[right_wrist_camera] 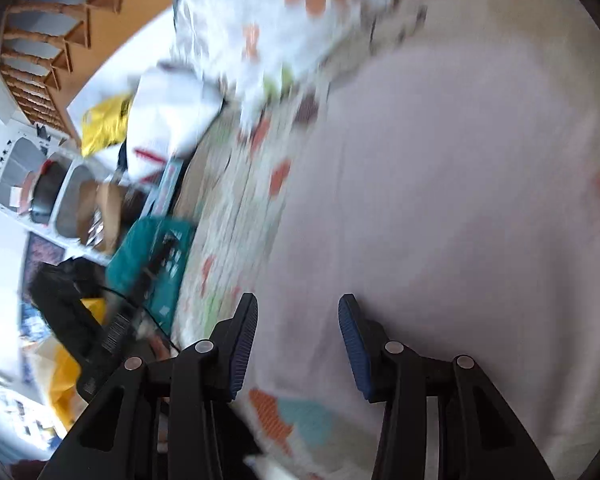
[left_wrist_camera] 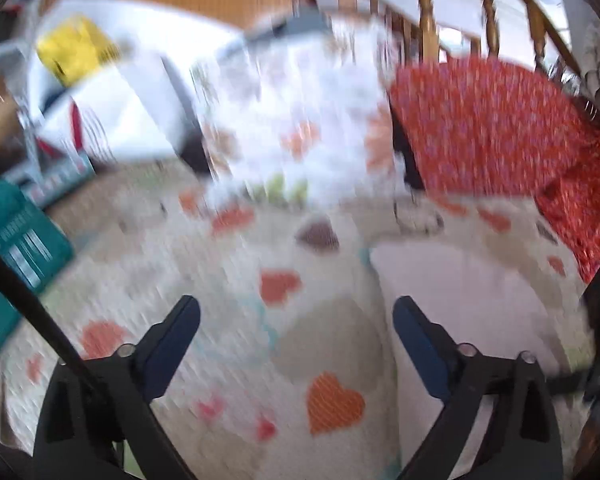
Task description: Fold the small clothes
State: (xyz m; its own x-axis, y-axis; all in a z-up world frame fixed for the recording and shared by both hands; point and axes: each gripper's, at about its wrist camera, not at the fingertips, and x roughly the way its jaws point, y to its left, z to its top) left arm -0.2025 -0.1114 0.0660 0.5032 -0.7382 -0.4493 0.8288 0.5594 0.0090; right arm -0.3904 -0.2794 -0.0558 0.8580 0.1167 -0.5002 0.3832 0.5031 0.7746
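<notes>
The pale pink garment (right_wrist_camera: 440,184) lies spread flat on the heart-print blanket (left_wrist_camera: 228,320), filling most of the right wrist view and showing at the right of the left wrist view (left_wrist_camera: 472,280). It looks like thin, light, limp cloth: it should drape, wrinkle and slide easily over the blanket, and nothing about it seems fragile. A pinch at a hem or corner would likely lift one layer cleanly; a grab in the middle risks bunching it.

The left claw (left_wrist_camera: 296,316) stands wide open over the blanket with nothing between its pads. The right claw (right_wrist_camera: 298,320) is about half open just above the pink cloth, empty as well.

Beyond the garment a white patterned piece (left_wrist_camera: 296,120) and a red printed cloth (left_wrist_camera: 488,128) rest in a blurred heap. The blanket is soft, so it gives under pressure. Around it are a teal crate (right_wrist_camera: 152,260), a yellow bag (left_wrist_camera: 72,52), white shelving (right_wrist_camera: 28,172) and a wooden stair rail (left_wrist_camera: 428,12).
</notes>
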